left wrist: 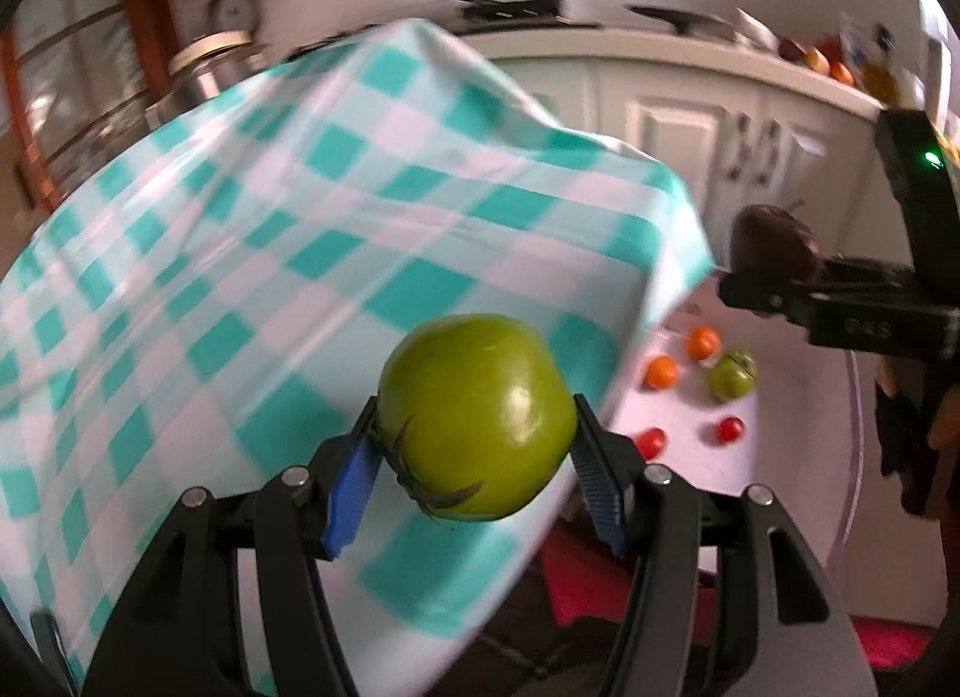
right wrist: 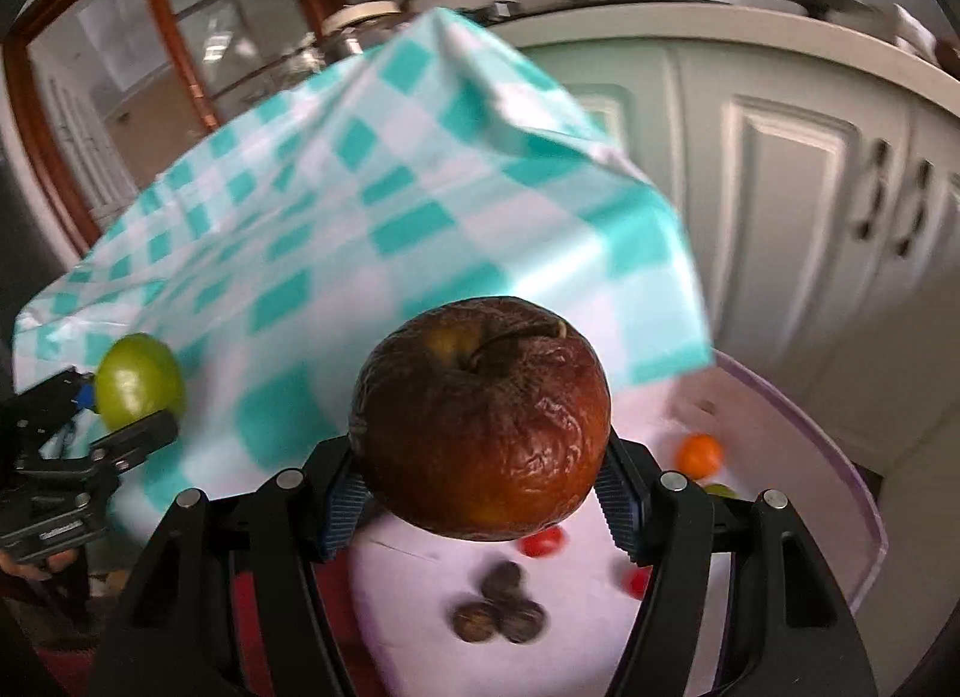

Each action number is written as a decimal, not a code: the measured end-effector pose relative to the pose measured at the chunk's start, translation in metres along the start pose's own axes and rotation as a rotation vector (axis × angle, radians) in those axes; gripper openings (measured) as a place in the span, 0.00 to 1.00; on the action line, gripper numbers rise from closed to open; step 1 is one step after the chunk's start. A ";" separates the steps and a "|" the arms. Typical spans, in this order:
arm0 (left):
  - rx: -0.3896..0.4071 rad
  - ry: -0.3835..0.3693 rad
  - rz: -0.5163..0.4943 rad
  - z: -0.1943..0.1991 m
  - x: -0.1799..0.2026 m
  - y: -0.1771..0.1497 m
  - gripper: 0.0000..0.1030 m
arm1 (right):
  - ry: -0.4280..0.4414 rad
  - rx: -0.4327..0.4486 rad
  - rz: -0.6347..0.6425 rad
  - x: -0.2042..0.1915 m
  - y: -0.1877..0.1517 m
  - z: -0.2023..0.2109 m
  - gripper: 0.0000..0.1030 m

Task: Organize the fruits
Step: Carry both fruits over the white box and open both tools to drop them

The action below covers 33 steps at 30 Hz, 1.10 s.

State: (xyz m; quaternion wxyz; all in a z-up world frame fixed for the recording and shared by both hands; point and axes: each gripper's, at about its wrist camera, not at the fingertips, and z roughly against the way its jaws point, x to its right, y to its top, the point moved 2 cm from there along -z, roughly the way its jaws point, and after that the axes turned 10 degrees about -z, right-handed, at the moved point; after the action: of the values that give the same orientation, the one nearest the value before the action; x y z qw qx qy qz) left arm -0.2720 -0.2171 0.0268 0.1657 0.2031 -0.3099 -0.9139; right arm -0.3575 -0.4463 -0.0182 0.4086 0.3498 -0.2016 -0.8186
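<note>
Clamped in the right gripper [right wrist: 480, 493], a wrinkled brown apple [right wrist: 483, 421] hung above the white tray [right wrist: 828, 433]; the left gripper [left wrist: 474, 457] gripped a green tomato [left wrist: 474, 415] over the checkered cloth [left wrist: 252, 229]. Oranges [left wrist: 702, 343], cherry tomatoes [left wrist: 729, 428] and walnuts [right wrist: 498, 613] remained loose, so sorting seemed unfinished.

Green tomatoes [left wrist: 477, 418] two, walnuts [right wrist: 498, 613] three.

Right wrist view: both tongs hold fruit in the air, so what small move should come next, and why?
Probably carry the shrivelled apple over the checkered cloth and lower it. The right tongs grip it above the white tray of small fruits; the left tongs hold a green tomato above the cloth.
</note>
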 end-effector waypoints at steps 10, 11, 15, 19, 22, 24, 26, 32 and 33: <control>-0.050 -0.147 -0.233 -0.031 0.086 0.017 0.59 | -0.158 -0.049 -0.071 0.074 -0.025 -0.008 0.63; -0.055 -0.160 -0.250 -0.034 0.093 0.017 0.59 | -0.167 -0.053 -0.074 0.081 -0.028 -0.007 0.63; -0.081 -0.210 -0.323 -0.046 0.120 0.015 0.59 | -0.202 -0.076 -0.082 0.097 -0.037 -0.011 0.63; -0.109 -0.236 -0.385 -0.060 0.140 0.011 0.59 | -0.235 -0.093 -0.079 0.108 -0.040 -0.017 0.63; -0.137 -0.262 -0.391 -0.069 0.147 0.010 0.59 | -0.245 -0.100 -0.077 0.113 -0.041 -0.020 0.63; -0.156 -0.275 -0.395 -0.075 0.152 0.009 0.59 | -0.255 -0.115 -0.062 0.116 -0.042 -0.023 0.63; -0.176 -0.288 -0.416 -0.084 0.158 0.008 0.59 | -0.282 -0.128 -0.029 0.118 -0.043 -0.026 0.63; -0.225 -0.310 -0.522 -0.103 0.184 0.002 0.59 | -0.326 -0.161 -0.006 0.131 -0.047 -0.030 0.63; -0.235 -0.316 -0.545 -0.106 0.191 0.002 0.59 | -0.341 -0.190 0.008 0.133 -0.049 -0.033 0.63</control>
State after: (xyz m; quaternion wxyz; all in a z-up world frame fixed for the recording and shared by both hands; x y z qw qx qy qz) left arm -0.3856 -0.3533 -0.1004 -0.1124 0.1137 -0.1584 -0.9743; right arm -0.4149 -0.5271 -0.1252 0.4030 0.1650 -0.1913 -0.8796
